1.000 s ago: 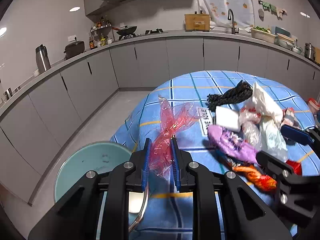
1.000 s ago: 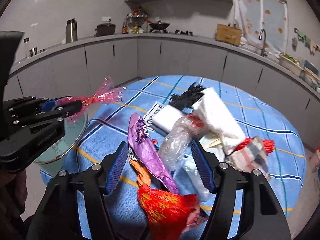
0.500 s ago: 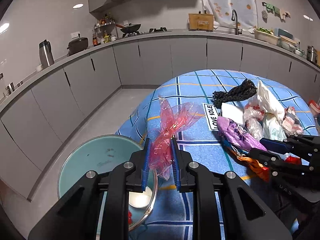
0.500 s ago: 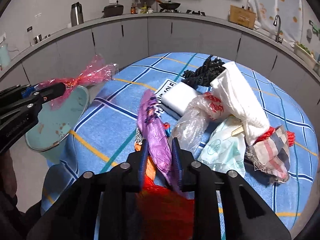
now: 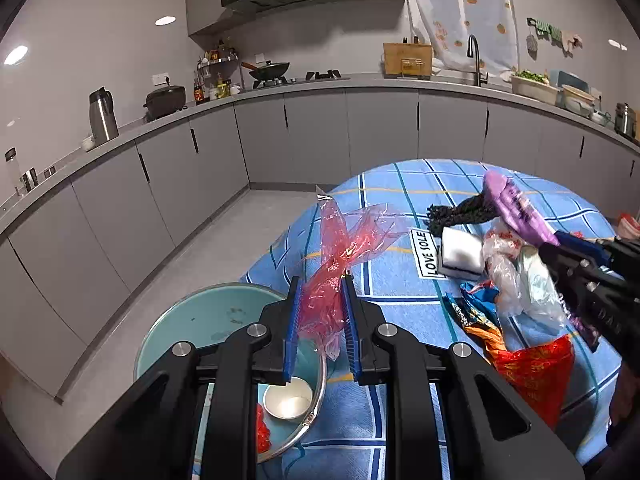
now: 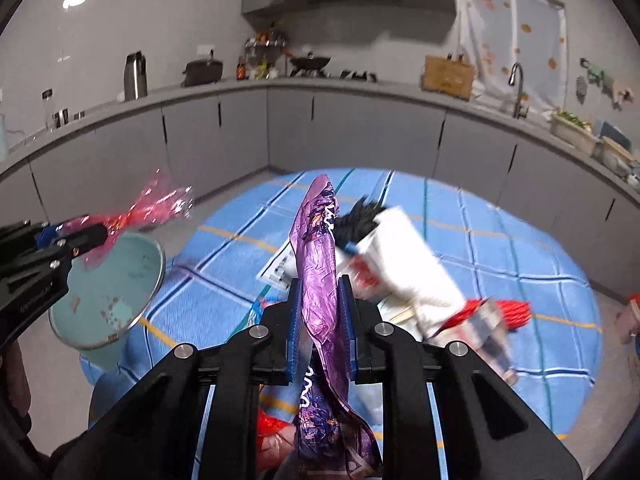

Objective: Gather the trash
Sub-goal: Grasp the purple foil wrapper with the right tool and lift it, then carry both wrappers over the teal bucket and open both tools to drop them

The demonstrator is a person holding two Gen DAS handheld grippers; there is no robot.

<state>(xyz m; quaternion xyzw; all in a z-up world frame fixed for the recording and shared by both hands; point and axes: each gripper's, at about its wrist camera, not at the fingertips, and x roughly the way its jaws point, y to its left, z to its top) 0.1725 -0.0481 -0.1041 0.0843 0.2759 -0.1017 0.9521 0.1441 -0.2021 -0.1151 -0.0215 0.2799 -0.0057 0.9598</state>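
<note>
While both tools are loaded: left gripper (image 5: 321, 312) clamped on pink cellophane (image 5: 344, 248), held above far rim of teal bin (image 5: 188, 320), left of table. Right gripper (image 6: 320, 316) clamped on purple wrapper (image 6: 318, 248), raised off blue checked tablecloth (image 6: 500, 256). Remaining on cloth: red-orange snack bag (image 5: 532, 372), clear plastic bags (image 5: 516, 276), white pkt (image 5: 460, 254), black rope bundle (image 5: 460, 212), centre-right. Small white cup (image 5: 288, 402) inside bin, near side.
</note>
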